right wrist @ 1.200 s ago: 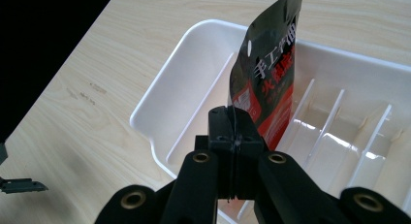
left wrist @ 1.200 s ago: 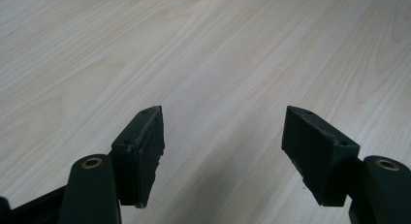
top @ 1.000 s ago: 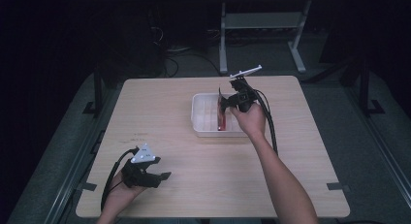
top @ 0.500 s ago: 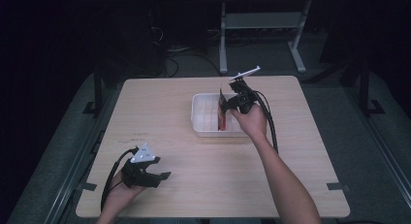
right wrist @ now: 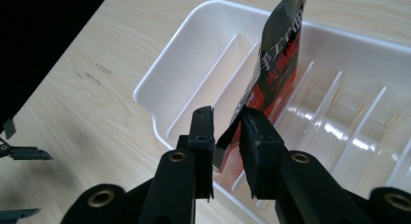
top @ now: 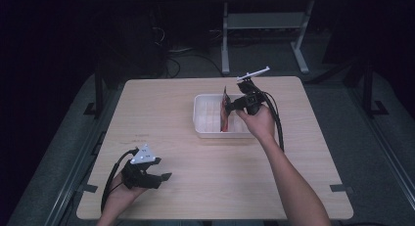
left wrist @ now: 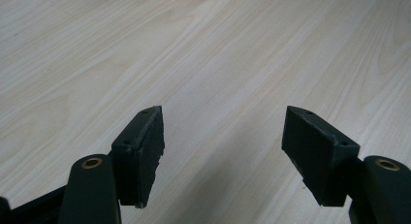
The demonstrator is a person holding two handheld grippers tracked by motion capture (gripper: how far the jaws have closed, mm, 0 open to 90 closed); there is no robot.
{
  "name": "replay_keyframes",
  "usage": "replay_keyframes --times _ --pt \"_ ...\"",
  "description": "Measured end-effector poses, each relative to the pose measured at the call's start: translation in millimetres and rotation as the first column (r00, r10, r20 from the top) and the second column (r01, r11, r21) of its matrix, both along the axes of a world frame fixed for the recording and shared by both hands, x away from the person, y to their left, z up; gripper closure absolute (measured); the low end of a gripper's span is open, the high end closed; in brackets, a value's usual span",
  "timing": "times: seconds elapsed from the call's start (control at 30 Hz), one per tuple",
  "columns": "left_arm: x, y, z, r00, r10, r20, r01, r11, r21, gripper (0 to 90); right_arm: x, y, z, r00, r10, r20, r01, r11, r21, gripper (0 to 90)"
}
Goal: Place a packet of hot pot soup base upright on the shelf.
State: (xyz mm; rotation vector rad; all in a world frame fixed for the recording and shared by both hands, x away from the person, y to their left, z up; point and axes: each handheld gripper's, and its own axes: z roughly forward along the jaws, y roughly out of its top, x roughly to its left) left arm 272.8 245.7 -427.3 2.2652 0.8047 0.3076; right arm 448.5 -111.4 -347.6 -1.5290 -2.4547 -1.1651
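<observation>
Lower left of the high view: left gripper [top: 165, 177] idle, jaws wide and empty over the table [top: 161, 113]; centre right: right gripper [right wrist: 227, 122] jaws just parting, letting go the red-black packet [right wrist: 276, 59] upright in the white slotted tray [right wrist: 160, 73]; next, backing away without tipping it.

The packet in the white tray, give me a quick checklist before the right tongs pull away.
1. Packet standing in a slot of the white tray: ok.
2. Right tongs let go, jaws have just been opening, packet edge between them: cannot tell if a pad touches.
3. Packet stands without support: cannot tell.
4. Tray flat on the table: ok.
5. Left tongs open, resting apart from the tray: ok.
</observation>
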Motion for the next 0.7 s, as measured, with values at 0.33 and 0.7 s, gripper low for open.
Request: replay_keyframes --times 0.33,0.7 --pt "-0.2 -1.3 -0.7 1.0 -0.006 -0.003 0.006 1.0 0.005 31.2 -6.0 -16.4 5.0 0.9999 0.0 0.011 0.0 0.9991 0.043 69.5" --pt "-0.3 0.2 -0.1 1.0 0.0 0.0 0.0 1.0 -0.001 31.2 -12.7 -25.5 7.3 0.9993 0.021 0.031 -0.023 0.9968 0.076 66.4"
